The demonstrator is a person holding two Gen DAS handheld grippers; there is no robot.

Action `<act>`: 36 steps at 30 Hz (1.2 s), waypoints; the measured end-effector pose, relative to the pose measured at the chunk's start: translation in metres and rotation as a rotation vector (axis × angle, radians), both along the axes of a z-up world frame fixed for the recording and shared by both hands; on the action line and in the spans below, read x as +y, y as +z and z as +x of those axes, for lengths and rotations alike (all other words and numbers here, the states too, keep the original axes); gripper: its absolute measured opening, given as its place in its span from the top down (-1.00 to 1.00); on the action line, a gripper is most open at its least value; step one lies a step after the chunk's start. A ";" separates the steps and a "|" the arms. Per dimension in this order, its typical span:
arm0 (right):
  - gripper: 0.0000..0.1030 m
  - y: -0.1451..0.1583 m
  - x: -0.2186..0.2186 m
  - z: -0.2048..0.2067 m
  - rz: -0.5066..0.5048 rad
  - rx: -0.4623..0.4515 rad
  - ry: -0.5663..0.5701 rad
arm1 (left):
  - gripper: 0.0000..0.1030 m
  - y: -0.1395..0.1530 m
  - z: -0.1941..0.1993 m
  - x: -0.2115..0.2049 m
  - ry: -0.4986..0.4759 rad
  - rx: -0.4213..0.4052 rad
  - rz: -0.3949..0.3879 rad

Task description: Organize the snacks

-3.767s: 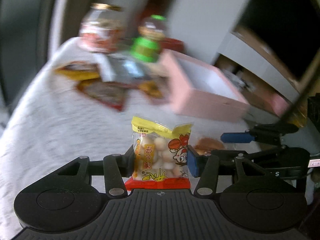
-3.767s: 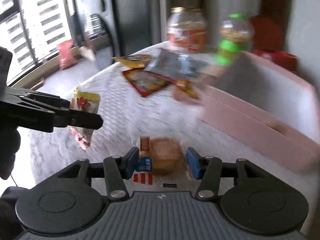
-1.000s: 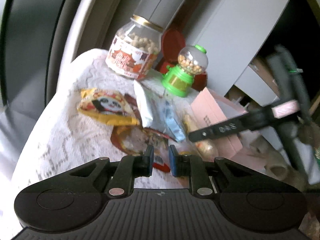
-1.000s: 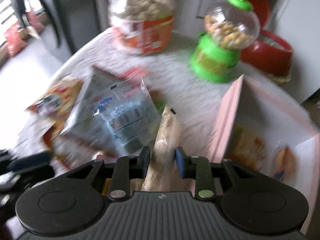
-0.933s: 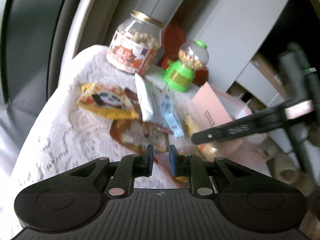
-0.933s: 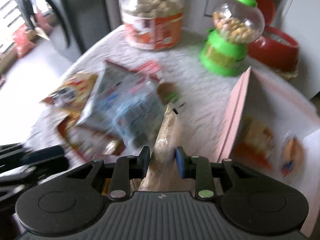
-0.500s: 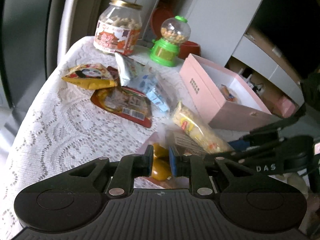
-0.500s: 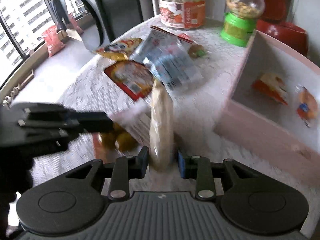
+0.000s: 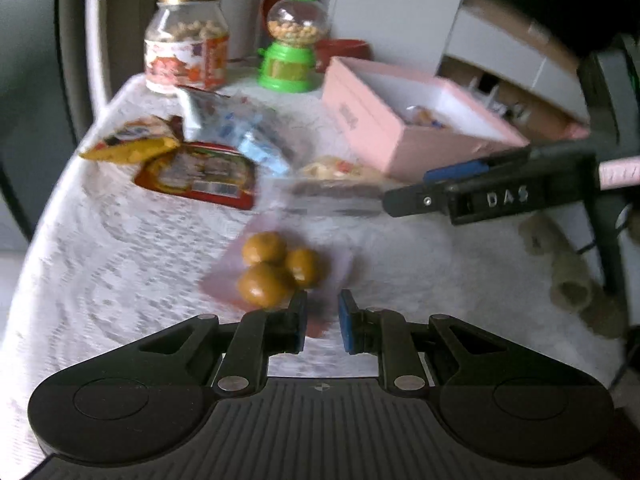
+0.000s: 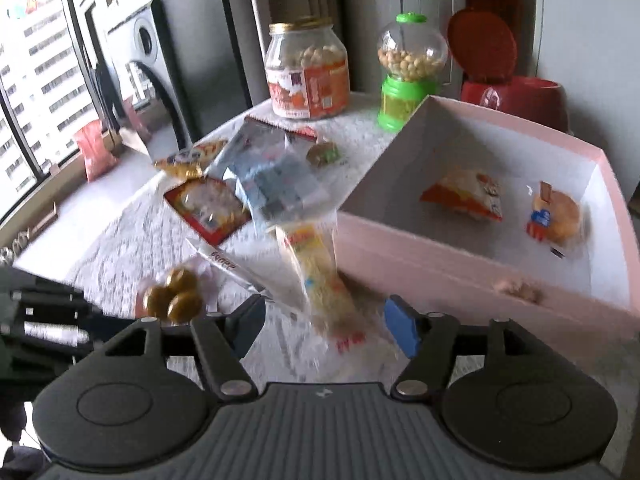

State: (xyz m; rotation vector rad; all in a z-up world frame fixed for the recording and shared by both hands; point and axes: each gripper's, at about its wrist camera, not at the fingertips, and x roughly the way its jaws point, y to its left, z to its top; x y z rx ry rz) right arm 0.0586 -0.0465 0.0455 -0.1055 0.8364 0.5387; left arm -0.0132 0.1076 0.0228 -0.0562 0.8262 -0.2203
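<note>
Left gripper (image 9: 322, 322), jaws slightly parted and holding nothing, sits just behind a clear packet of brown balls (image 9: 276, 268) on the lace tablecloth (image 9: 100, 248). Right gripper (image 10: 326, 326), jaws wide apart, frames a long cracker packet (image 10: 316, 268), blurred, grasping nothing. Pink box (image 10: 440, 264), holding two snacks, lies to its right. Loose packets (image 9: 200, 172), glass jar (image 9: 186, 40), and green dispenser (image 9: 290, 44) stand beyond.

Tabletop (image 9: 100, 248) with white lace cover: pink box (image 9: 384, 136), jar (image 9: 186, 44), green dispenser (image 9: 290, 46), loose snack packets (image 9: 200, 172).
</note>
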 end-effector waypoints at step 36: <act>0.44 -0.008 -0.002 -0.043 -0.070 0.031 -0.009 | 0.29 0.002 0.081 -0.012 0.161 0.018 -0.097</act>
